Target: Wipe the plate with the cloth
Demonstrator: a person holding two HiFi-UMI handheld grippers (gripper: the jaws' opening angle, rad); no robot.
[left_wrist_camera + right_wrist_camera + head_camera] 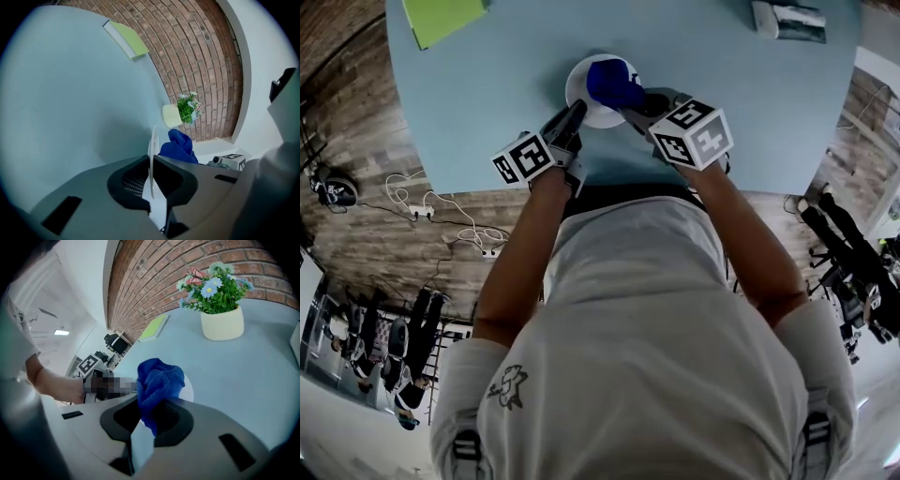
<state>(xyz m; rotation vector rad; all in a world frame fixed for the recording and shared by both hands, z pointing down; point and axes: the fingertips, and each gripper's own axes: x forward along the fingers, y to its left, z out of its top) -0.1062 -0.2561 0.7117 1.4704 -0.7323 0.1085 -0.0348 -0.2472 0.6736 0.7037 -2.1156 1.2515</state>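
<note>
Left gripper (574,117) is clamped on the rim of the white plate (581,89), which sits by the desk's (750,112) near edge. Right gripper (639,101) grips the blue cloth (614,82), which lies over the plate's right side.

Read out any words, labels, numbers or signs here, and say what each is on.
No readable text anywhere.
Left gripper and right gripper: square marker patterns only, no letters.
Shirt shoulder: small line drawing, no words.
Grey item at far right: print too blurred to read.
</note>
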